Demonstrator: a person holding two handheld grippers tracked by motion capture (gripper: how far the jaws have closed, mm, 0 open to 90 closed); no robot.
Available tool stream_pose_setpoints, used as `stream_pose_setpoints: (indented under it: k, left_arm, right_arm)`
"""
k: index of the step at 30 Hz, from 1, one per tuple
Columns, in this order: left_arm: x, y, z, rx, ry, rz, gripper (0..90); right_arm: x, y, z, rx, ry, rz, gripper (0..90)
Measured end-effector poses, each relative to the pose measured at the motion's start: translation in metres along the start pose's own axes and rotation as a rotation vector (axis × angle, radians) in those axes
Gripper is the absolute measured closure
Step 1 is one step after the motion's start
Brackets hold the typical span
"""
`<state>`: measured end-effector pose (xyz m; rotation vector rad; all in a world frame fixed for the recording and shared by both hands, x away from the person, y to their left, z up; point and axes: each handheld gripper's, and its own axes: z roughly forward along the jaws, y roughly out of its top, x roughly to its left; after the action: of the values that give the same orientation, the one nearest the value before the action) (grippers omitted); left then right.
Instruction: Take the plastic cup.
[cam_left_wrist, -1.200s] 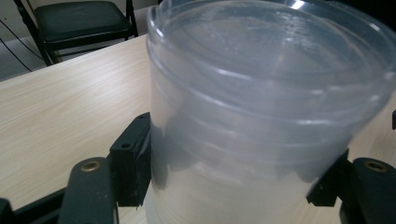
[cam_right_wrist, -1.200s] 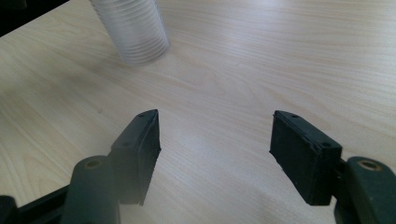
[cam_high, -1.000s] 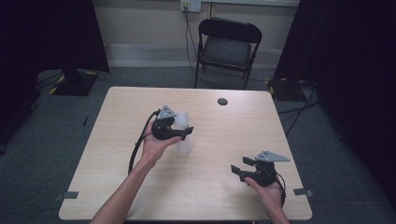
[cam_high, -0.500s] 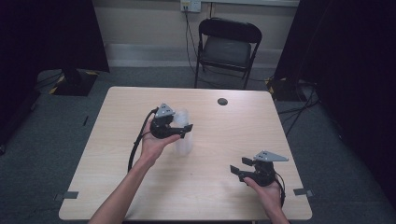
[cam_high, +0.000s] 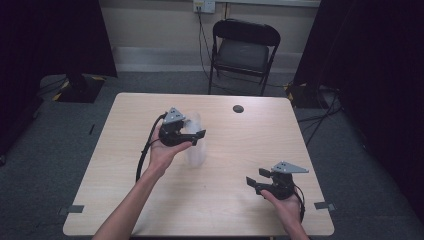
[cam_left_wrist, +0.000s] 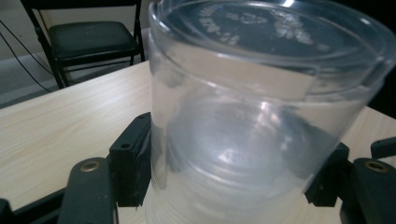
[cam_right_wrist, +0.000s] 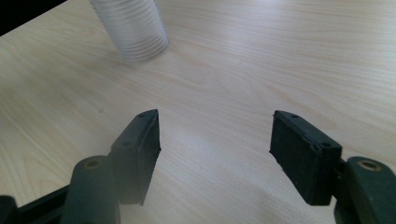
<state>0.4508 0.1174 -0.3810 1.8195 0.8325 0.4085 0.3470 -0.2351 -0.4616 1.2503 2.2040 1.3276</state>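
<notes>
Left gripper view: your left gripper (cam_left_wrist: 233, 186) is clamped on a stack of clear plastic cups (cam_left_wrist: 252, 116), a black pad pressed against each side of the ribbed lower part. The stack stands bottom-up, the flat embossed base of the outermost cup facing the camera, and nothing can be seen inside it beyond the nested walls of the other cups.

From the high view, the stack of clear plastic cups (cam_high: 196, 142) sits near the middle of the counter (cam_high: 125, 165), leaning a little in the left gripper (cam_high: 192, 136), its lower end at or close to the wood; whether it rests there or hangs just clear cannot be told. A small dark round object (cam_high: 238, 108) lies well apart toward the far edge.

Your right gripper (cam_right_wrist: 215, 135) waits with its jaws spread wide and nothing between them, the cups ahead of it in its own view; from above, the right gripper (cam_high: 260, 182) hovers near the counter's near right corner.

To do this step well, keep the squeeze light, since thin plastic will likely buckle or spring out under more pressure. Hold the stack upright before moving on, and bring the open gripper in squarely on a single rim if you mean to peel one cup away.
</notes>
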Motion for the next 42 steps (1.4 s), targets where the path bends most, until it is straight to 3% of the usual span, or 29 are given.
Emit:
stream_pose_setpoints:
  k: [13, 21, 24, 33, 38, 42]
  left_arm:
    - [-0.005, 0.013, -0.006, -0.020, -0.002, 0.023, 31.9]
    - [-0.004, 0.016, -0.008, -0.025, 0.002, 0.016, 32.4]
    - [-0.006, 0.019, -0.009, -0.030, 0.015, 0.042, 32.3]
    - [-0.006, 0.029, -0.017, -0.081, 0.010, 0.020, 32.9]
    - [-0.003, 0.032, -0.018, -0.069, 0.017, 0.021, 33.1]
    - [-0.003, 0.038, -0.023, -0.093, 0.016, 0.013, 33.5]
  right_arm:
    - [0.000, 0.000, -0.001, -0.009, -0.006, 0.002, 33.7]
    - [0.000, 0.000, -0.001, -0.012, -0.007, 0.003, 34.2]
    - [0.000, 0.000, 0.000, -0.011, -0.005, 0.005, 34.3]
    - [0.000, 0.000, -0.001, -0.013, -0.003, 0.002, 34.3]
    - [0.000, 0.000, -0.001, -0.011, -0.004, 0.005, 34.3]
    - [0.001, 0.000, 0.000, -0.012, -0.001, 0.002, 34.3]
